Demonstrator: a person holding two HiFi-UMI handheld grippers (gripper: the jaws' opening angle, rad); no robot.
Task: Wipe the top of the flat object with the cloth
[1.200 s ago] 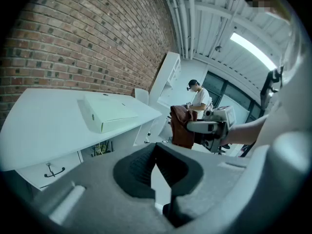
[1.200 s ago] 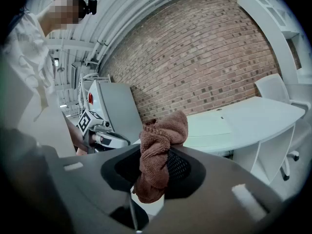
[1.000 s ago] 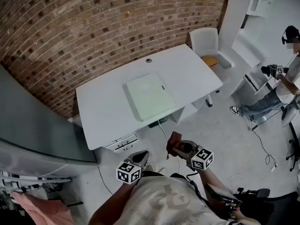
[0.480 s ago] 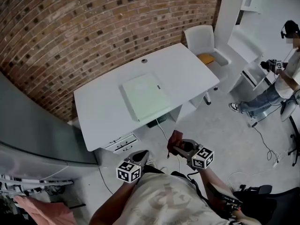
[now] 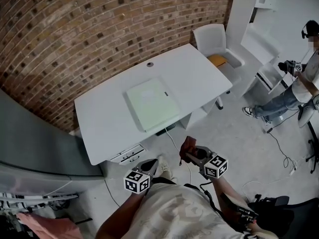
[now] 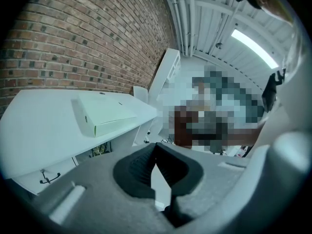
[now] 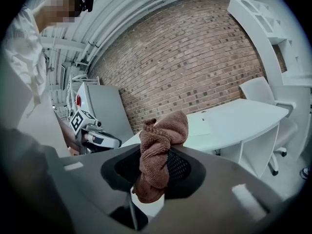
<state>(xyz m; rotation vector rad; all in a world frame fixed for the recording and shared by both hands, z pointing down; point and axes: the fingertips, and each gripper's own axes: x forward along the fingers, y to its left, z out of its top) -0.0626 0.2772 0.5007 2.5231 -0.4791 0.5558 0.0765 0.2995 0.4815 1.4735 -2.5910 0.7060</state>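
Approach step: right gripper [image 7: 155, 168] clamps bunched brown terry cloth [image 7: 159, 150], left gripper [image 6: 155, 172] jaws closed empty, pale-green flat box [image 5: 152, 103] sits mid white desk [image 5: 102, 121], well ahead; next, bring cloth onto its top.

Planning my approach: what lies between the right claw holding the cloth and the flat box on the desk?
Head view: only floor, a thin cable hanging from the desk, then its bare top up to the box.

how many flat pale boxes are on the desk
1. The flat object lies near the middle of the white desk, nothing on it; none looks hidden.
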